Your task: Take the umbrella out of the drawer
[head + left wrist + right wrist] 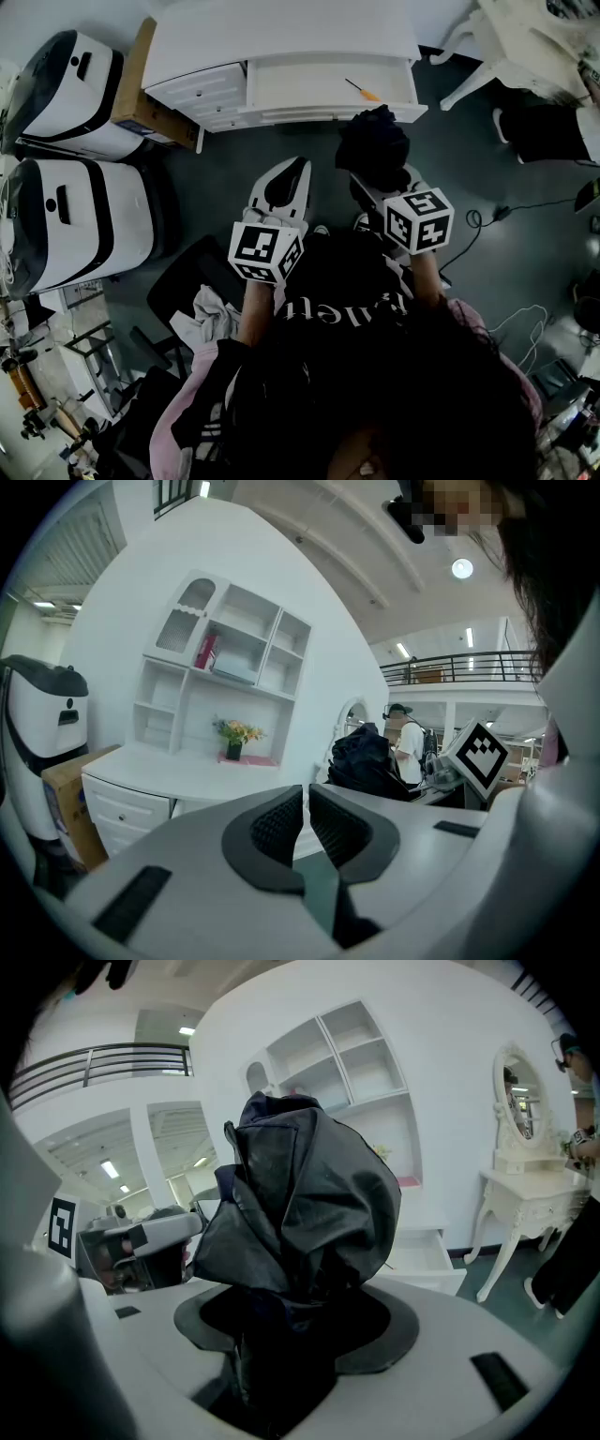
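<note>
A folded black umbrella [373, 145] hangs in front of the open white drawer [330, 89], held up in my right gripper [375, 183]. In the right gripper view the umbrella [305, 1208] fills the middle, its crumpled fabric bulging above the jaws, which are shut on its lower part. My left gripper [284, 183] is level with it to the left, jaws nearly together with nothing between them [306, 822]. The left gripper view also catches the umbrella [364, 761] to the right.
The drawer belongs to a white dresser [281, 37]; a small orange-tipped tool [362, 91] lies inside the drawer. A cardboard box [150, 94] and two white machines [70, 202] stand to the left. A white table's legs [487, 56] are at the right, and cables [487, 220] lie on the dark floor.
</note>
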Tool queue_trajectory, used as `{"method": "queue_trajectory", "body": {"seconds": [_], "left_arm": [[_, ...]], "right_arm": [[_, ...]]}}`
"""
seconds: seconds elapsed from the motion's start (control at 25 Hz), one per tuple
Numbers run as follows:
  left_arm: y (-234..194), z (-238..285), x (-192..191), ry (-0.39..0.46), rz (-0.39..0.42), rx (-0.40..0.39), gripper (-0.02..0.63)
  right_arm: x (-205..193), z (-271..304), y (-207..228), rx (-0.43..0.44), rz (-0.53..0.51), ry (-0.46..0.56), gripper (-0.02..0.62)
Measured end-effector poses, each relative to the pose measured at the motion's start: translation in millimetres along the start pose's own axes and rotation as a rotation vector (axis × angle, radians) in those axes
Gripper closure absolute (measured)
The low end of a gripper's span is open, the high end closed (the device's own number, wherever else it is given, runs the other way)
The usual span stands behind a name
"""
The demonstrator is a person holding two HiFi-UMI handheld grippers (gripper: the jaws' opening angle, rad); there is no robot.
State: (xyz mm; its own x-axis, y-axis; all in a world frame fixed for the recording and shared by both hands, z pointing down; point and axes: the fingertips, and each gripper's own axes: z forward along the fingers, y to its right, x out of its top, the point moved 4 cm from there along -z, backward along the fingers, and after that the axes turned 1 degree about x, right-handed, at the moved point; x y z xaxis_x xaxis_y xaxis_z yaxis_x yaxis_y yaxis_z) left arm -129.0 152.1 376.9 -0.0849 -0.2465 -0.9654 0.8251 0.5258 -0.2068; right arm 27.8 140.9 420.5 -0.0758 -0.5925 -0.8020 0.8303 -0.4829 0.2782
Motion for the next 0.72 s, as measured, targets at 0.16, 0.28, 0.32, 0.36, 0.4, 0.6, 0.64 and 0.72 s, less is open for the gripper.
{"method": "queue_trajectory", "body": {"seconds": [0.16,0.28,0.32,0.36,0.4,0.6,0.64,0.72], "left_arm": [[9.5,1.5,2.0,0.005,0.009,-0.012,0.575],[16.8,2.0,3.9,0.005,0.013,-0.014,0.575],[20.2,2.1,4.9,0.006,0.012,-0.014,0.575],[24.2,2.2,6.0,0.008,0.009,-0.016,0.574],[28.8,2.3,6.9,0.010,0.005,-0.018,0.575],[56.0,2.6,8.5,0.011,0.007,-0.020,0.574],[61.6,2.4,8.7,0.010,0.010,-0.019,0.575],[73.2,0.9,8.4,0.009,0.014,-0.022,0.575]], "right_arm": [[-2.1,-7.5,1.1,-0.003,0.007,0.008,0.322],[-2.9,-13.9,1.3,-0.001,0.010,0.011,0.322],[-3.2,-16.9,1.5,0.001,0.010,0.012,0.322],[-3.5,-20.4,1.9,0.003,0.010,0.014,0.322],[-4.0,-24.4,2.8,0.005,0.011,0.017,0.322],[-10.9,-47.6,9.2,0.018,0.015,0.027,0.322],[-12.3,-52.2,10.4,0.020,0.015,0.029,0.322],[-16.2,-61.3,12.8,0.022,0.015,0.032,0.322]]}}
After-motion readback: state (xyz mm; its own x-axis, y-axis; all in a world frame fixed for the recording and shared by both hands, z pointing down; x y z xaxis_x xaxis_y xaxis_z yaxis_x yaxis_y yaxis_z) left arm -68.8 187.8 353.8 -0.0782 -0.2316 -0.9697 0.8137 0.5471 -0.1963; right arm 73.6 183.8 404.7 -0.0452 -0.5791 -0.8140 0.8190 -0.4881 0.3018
